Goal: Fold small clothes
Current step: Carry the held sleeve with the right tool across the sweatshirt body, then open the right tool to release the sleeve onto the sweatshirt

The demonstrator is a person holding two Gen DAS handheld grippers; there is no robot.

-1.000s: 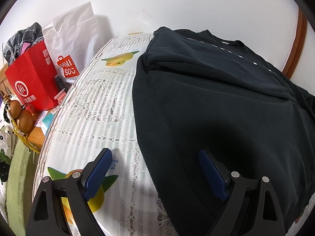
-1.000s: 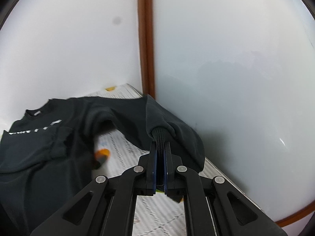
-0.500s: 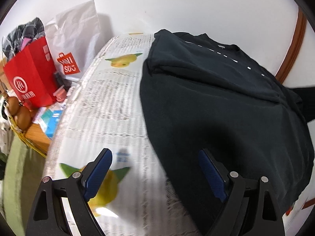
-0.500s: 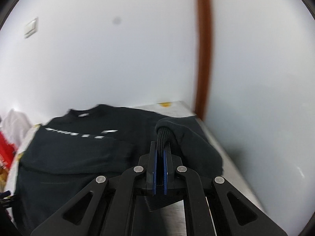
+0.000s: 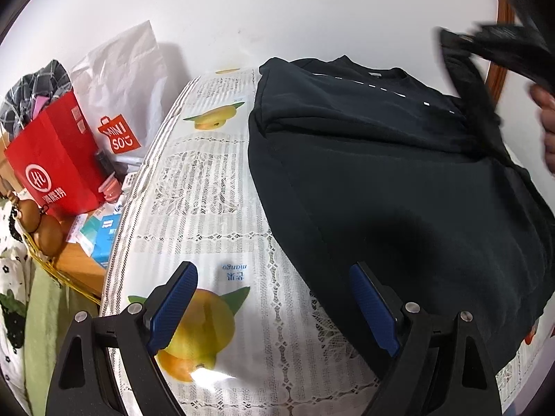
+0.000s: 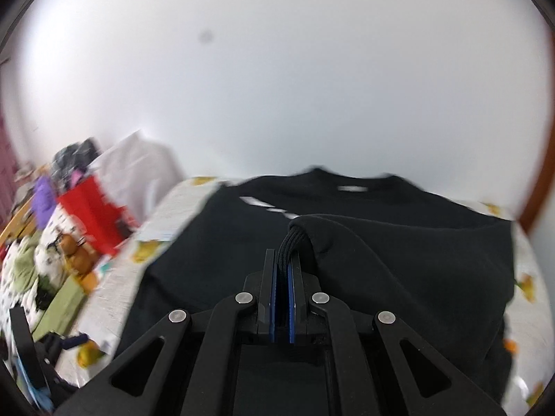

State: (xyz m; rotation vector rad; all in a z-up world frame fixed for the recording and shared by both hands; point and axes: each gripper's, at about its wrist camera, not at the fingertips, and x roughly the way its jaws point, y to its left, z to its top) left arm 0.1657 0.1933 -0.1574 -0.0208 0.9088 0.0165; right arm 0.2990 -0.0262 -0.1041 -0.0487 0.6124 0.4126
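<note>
My right tongs (image 6: 281,270) are clamped on the ribbed sleeve cuff (image 6: 290,242), held above the black sweatshirt (image 5: 399,180) spread on the desk (image 5: 208,187). My left tongs (image 5: 274,298) hang apart straddling its near-left edge; bare lace cloth lies leftward.

Sweatshirt (image 5: 399,187) on tablecloth (image 5: 208,187), bags (image 5: 59,159) left

Black sweatshirt (image 5: 399,187) on mango-print tablecloth (image 5: 208,201)
</note>
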